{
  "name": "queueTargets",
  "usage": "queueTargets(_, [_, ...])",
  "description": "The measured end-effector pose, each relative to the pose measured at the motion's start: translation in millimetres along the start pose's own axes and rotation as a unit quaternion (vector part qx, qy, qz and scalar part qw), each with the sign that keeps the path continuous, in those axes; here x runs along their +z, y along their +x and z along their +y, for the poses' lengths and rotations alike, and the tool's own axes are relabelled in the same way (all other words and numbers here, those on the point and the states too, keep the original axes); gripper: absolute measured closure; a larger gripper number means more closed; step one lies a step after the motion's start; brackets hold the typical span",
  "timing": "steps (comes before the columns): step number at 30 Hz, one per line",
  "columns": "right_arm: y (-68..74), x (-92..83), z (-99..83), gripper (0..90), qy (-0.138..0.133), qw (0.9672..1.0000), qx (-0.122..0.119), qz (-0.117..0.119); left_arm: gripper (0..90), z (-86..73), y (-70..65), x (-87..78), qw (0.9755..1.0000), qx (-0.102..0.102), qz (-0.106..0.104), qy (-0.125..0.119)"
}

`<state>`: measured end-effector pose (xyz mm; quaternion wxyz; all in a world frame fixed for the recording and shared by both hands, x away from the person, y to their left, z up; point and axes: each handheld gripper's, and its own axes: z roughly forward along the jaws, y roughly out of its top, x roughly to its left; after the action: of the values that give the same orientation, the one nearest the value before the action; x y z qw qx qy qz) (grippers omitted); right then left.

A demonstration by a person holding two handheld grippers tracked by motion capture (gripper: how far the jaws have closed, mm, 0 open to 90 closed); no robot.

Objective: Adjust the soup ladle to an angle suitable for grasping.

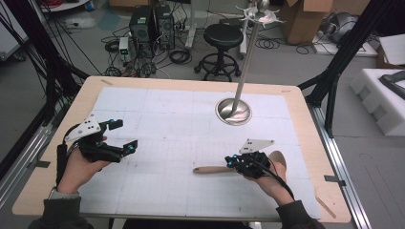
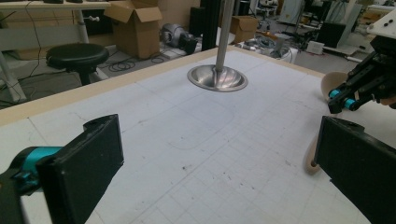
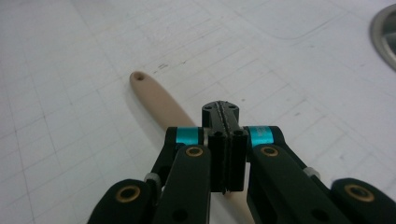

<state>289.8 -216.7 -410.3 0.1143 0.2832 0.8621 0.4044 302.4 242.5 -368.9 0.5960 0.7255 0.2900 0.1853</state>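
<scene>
Pinching light, stiff pale wooden spoon (image 1: 217, 169) mid-handle with right tongs (image 1: 235, 162) pressed together; left tongs (image 1: 125, 135) spread, idle

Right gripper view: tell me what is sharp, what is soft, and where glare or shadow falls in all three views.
Right gripper view: the shut tool is fairly sharp, the spoon handle slightly soft, with a faint shadow beside it. Left gripper view: the near fingers are blurred; the stand base shines with glare. High view: even light, soft overall, the base reflecting brightly.
</scene>
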Motion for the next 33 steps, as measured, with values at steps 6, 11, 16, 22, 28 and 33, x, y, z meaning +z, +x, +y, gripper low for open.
queueTargets(6, [27.1,31.2,7.3,90.0,0.014,0.9967,-0.060,0.051,1.8,-0.2,0.2,-0.1,1.0000,0.000,-0.001,0.002])
queueTargets(11, [45.2,55.4,19.9,90.0,0.023,0.9916,-0.089,0.091,1.8,0.3,0.9,-1.9,1.0000,0.000,0.000,-0.002])
queueTargets(16, [51.9,71.7,24.3,90.0,0.045,0.9884,-0.112,0.092,1.8,0.7,0.9,-3.2,1.0000,-0.004,-0.001,-0.006])
queueTargets(22, [50.2,77.5,26.5,90.0,0.040,0.9888,-0.126,0.069,1.8,0.5,1.0,-2.5,1.0000,-0.001,0.000,-0.004])
queueTargets(28, [36.5,80.7,26.3,90.0,0.043,0.9929,-0.105,0.034,1.8,0.7,0.9,-3.3,1.0000,-0.004,0.000,-0.006])
queueTargets(33, [23.9,83.7,26.9,90.0,0.035,0.9961,-0.080,0.012,1.8,0.8,1.0,-3.0,1.0000,-0.002,-0.001,-0.005])
